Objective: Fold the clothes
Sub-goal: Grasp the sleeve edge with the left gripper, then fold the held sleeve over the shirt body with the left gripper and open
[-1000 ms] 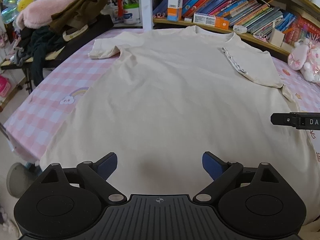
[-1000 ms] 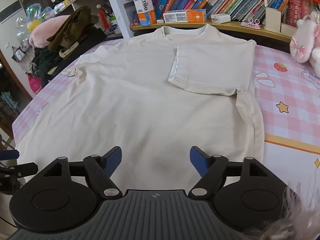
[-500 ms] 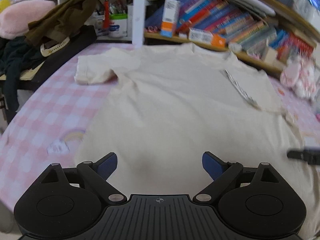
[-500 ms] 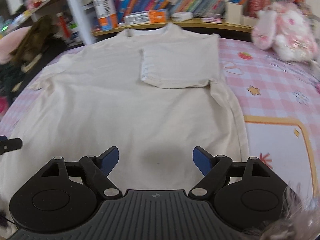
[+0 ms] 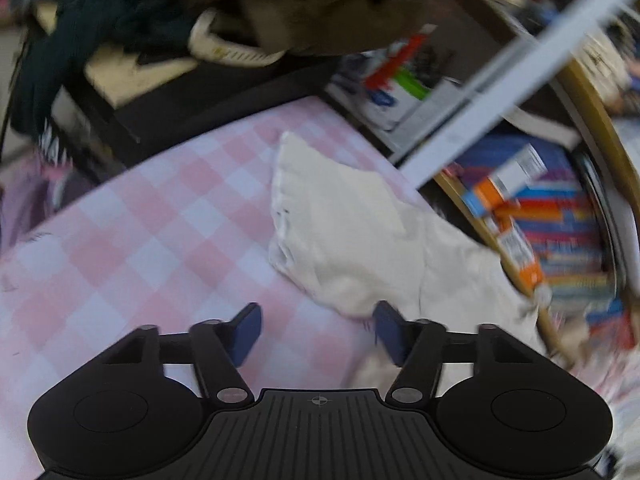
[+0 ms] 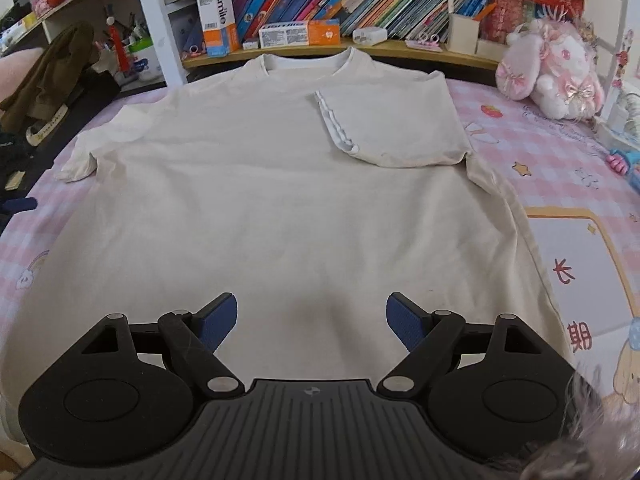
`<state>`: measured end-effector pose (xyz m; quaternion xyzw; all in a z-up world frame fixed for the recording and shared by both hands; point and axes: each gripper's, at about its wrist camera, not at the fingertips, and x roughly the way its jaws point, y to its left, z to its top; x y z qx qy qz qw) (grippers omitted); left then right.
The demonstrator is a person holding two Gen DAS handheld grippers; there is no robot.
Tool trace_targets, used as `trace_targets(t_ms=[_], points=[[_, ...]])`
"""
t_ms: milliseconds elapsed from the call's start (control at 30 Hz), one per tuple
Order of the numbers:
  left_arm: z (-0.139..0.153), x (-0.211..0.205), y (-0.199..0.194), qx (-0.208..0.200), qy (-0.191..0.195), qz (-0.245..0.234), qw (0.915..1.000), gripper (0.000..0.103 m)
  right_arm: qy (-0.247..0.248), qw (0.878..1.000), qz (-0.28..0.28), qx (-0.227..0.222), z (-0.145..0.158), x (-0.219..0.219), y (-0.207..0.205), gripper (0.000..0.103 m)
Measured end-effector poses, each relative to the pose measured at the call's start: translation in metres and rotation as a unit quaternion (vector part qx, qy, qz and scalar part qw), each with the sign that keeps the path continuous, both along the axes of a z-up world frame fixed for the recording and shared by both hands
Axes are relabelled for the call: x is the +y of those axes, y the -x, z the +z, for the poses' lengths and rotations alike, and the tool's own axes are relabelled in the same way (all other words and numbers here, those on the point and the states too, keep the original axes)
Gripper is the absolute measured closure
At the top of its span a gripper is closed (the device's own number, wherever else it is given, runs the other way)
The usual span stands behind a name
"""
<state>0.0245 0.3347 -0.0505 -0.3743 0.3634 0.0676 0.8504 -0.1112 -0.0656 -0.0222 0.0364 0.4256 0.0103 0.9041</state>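
Left tool [image 5: 316,330]: jaws closing, nothing between the pads, poised just short of the T-shirt's [image 6: 288,200] unfolded sleeve [image 5: 340,232]. Right tool [image 6: 310,320]: jaws spread, empty, hovering over the T-shirt's hem.

T-shirt: cream, flat and face-down-or-up unclear, on the pink checked desk [image 6: 560,152]; collar toward the bookshelf [image 6: 360,44]. Sleeve on the plush-toy [image 6: 548,68] side already folded inward; the other lies out on the checks.

Risks: left view is motion-blurred, so the pads may shut on air or on the cloth cover beneath; a one-layer pinch would drag the body askew and undo the finished fold.

Containers: pen holder [image 6: 464,34] on the bookshelf, contents too small to tell.
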Motion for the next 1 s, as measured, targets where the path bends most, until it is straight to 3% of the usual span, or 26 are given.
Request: trace_targets(t_ms=[167, 300, 400, 500, 533, 667, 733, 833, 1000], points=[[-0.016, 0.019, -0.025, 0.014, 0.047, 0.045, 0.9978, 0.057, 0.008, 0.999, -0.031, 0.003, 0.004, 0.005, 0.001, 0.022], [-0.018, 0.022, -0.04, 0.012, 0.052, 0.045, 0.9976, 0.059, 0.019, 0.999, -0.041, 0.003, 0.008, 0.011, 0.002, 0.022], [-0.02, 0.023, -0.044, 0.011, 0.052, 0.053, 0.9972, 0.066, 0.025, 0.999, -0.042, 0.007, 0.008, 0.015, 0.002, 0.022], [-0.021, 0.021, -0.045, 0.019, 0.041, 0.062, 0.9971, 0.083, 0.028, 0.999, -0.038, 0.011, 0.008, 0.018, 0.001, 0.022], [-0.022, 0.021, -0.044, 0.024, 0.039, 0.066, 0.9967, 0.095, 0.028, 0.999, -0.035, 0.012, 0.007, 0.018, 0.001, 0.022], [-0.023, 0.028, -0.039, 0.027, 0.066, 0.094, 0.993, 0.102, 0.025, 0.999, -0.026, 0.016, 0.004, 0.017, 0.002, 0.022], [-0.017, 0.026, -0.038, 0.02, 0.071, 0.104, 0.9918, 0.102, 0.023, 0.999, -0.024, 0.017, 0.003, 0.013, 0.003, 0.022], [0.006, 0.013, -0.046, -0.002, 0.05, 0.095, 0.9942, 0.103, 0.01, 0.999, -0.03, 0.013, 0.001, 0.001, 0.002, 0.022], [0.055, -0.042, -0.076, -0.044, -0.001, 0.038, 0.9983, 0.103, -0.016, 0.999, -0.035, 0.01, -0.004, -0.021, 0.003, 0.022]])
